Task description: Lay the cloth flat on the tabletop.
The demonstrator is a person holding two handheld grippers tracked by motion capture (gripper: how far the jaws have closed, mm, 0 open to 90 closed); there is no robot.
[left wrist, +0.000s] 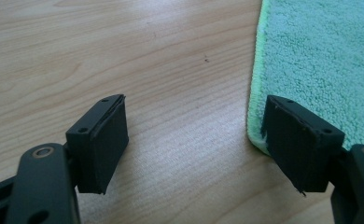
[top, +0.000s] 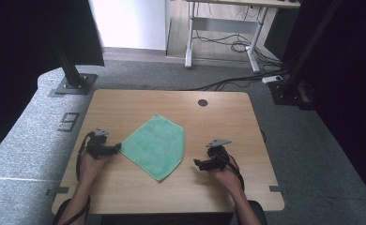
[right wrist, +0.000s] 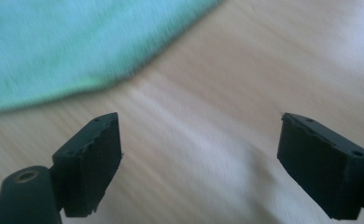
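Both pairs of jaws stand wide and hold nothing, low over the table (top: 125, 101).

Left gripper (top: 117, 148) sits at the left corner of the green cloth (top: 156, 146), 1 jaw just over that corner's edge (left wrist: 257, 140). Right gripper (top: 196, 162) hangs near the cloth's right edge but clear of it, bare wood between its jaws. Spread flat as a diamond, the cloth runs longest from far corner to near; the left gripper is nearer.

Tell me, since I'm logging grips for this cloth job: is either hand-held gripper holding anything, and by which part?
Nothing is held. The left hand-held gripper is open at the green cloth's left corner; the right hand-held gripper is open over bare table.
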